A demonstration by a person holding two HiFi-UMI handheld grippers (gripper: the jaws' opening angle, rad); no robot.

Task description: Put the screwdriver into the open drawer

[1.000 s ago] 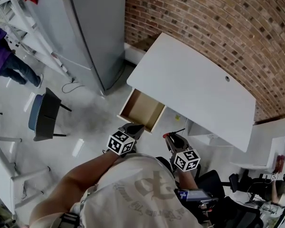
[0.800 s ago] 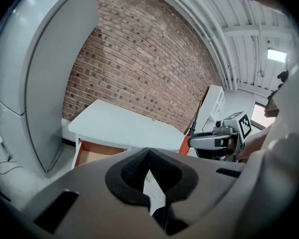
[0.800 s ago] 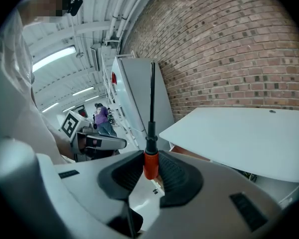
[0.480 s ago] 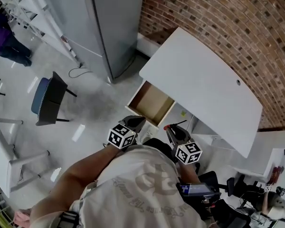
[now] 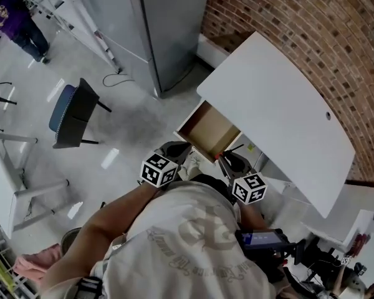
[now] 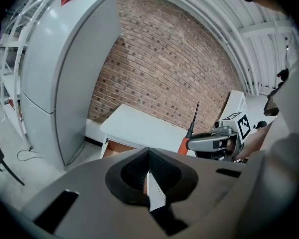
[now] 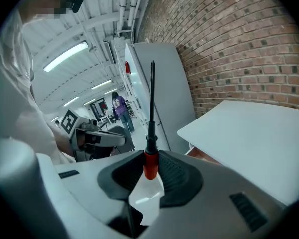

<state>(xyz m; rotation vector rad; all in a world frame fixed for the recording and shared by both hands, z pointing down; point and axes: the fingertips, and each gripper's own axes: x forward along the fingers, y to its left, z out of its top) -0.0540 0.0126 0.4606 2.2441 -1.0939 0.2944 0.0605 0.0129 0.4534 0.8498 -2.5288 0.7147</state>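
The open drawer (image 5: 210,128) now sits nearer, just ahead of both fingertips; right gripper (image 5: 225,159) grasps the screwdriver (image 7: 151,133), left gripper (image 5: 178,149) clenched empty.

Garment: pale T-shirt (image 5: 193,248) with faded printed emblem. Both left gripper (image 5: 176,149) and right gripper (image 5: 229,162): grey shells, black ribbed pads (image 7: 175,177), white cubes (image 5: 158,170) bearing black square markers.
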